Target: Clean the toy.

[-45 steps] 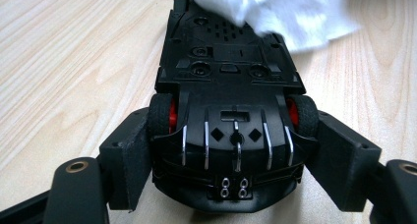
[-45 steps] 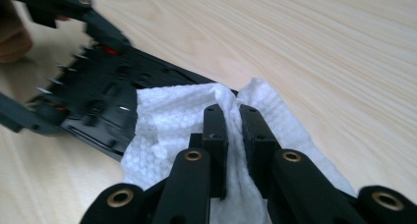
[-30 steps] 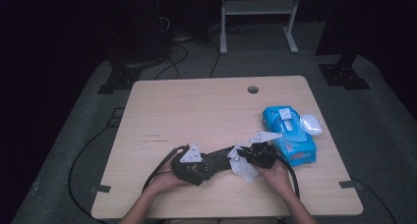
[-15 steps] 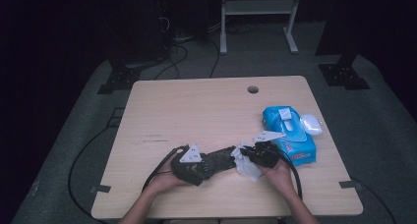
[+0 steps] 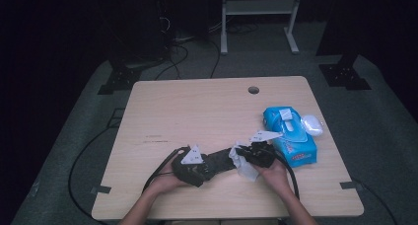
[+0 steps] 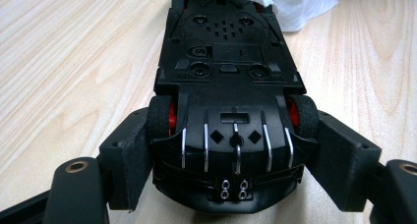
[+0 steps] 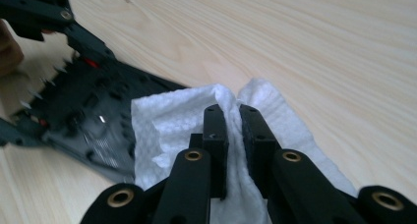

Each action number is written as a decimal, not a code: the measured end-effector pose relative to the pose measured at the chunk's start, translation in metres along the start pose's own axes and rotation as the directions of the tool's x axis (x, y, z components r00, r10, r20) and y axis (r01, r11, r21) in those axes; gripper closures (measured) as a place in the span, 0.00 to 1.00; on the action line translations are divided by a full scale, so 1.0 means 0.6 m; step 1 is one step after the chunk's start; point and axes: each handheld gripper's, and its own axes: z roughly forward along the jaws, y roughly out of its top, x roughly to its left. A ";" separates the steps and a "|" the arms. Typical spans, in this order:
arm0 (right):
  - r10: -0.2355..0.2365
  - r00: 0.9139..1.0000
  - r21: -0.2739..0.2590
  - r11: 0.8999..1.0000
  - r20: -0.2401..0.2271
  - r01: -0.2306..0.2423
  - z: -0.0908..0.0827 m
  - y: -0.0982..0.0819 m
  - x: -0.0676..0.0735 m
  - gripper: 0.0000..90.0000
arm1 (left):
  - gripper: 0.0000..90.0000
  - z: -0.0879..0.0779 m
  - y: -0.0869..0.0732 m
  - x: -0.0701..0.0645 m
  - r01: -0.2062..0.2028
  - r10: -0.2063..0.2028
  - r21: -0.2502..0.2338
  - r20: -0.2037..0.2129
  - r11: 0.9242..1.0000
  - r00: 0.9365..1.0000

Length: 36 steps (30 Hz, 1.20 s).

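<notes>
A black toy car (image 6: 228,86) lies upside down, its underside and red wheel hubs facing up. My left gripper (image 6: 231,150) is shut on its rear end, one pad against each rear wheel. In the high view the left gripper (image 5: 217,163) and the car (image 5: 219,161) sit near the table's front edge. My right gripper (image 7: 233,121) is shut on a fold of a white wipe (image 7: 172,121), which lies over the car's far end (image 7: 93,121). The high view shows the right gripper (image 5: 244,156) and wipe (image 5: 245,165) just right of the car.
A blue pack of wet wipes (image 5: 291,133) with its white lid flipped up lies at the right, beside a small white oval object (image 5: 311,124). The wooden table (image 5: 197,111) has a cable hole (image 5: 253,90) near its far edge. Cables trail off the front left.
The wipe in the right gripper has shifted slightly against the car's end. The left gripper and car stay put.
</notes>
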 end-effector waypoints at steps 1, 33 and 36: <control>-0.010 1.000 -0.002 1.000 -0.009 0.010 0.005 0.006 0.004 0.91 | 0.27 0.000 0.000 0.000 -0.003 0.003 0.002 0.001 1.000 1.000; -0.071 0.992 -0.021 0.997 -0.104 0.069 0.032 0.026 0.080 0.92 | 0.27 0.002 0.004 -0.001 0.003 -0.003 -0.009 -0.009 1.000 1.000; -0.097 0.980 -0.040 0.995 -0.172 0.092 0.041 0.029 0.107 0.92 | 0.27 0.004 0.006 -0.004 -0.004 0.004 -0.007 -0.015 1.000 1.000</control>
